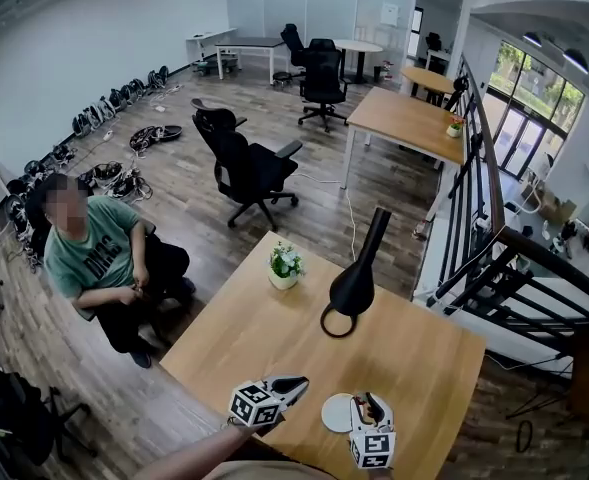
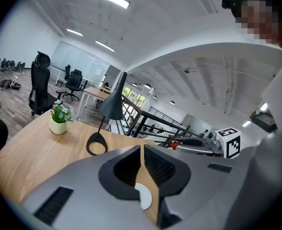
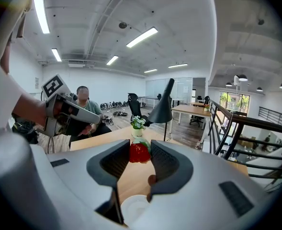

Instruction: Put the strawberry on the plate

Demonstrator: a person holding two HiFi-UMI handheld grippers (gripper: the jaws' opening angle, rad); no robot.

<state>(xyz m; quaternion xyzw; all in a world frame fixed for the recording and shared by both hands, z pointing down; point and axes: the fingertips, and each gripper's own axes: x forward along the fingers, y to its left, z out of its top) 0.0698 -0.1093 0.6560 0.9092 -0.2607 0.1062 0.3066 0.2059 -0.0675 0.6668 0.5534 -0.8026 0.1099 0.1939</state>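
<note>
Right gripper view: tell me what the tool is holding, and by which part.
The right tool holds the strawberry, pinched across its red body between the jaw tips. The left tool is shut and empty.

Black lamp (image 1: 354, 288) near potted plant (image 1: 284, 264) on wooden table (image 1: 259, 340), seated person (image 1: 99, 253), office chair (image 1: 249, 173)

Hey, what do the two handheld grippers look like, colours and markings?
Both have light grey moulded bodies. The left gripper and the right gripper each carry a white cube printed with black square markers. Their jaws are lined with black ribbed pads.
</note>
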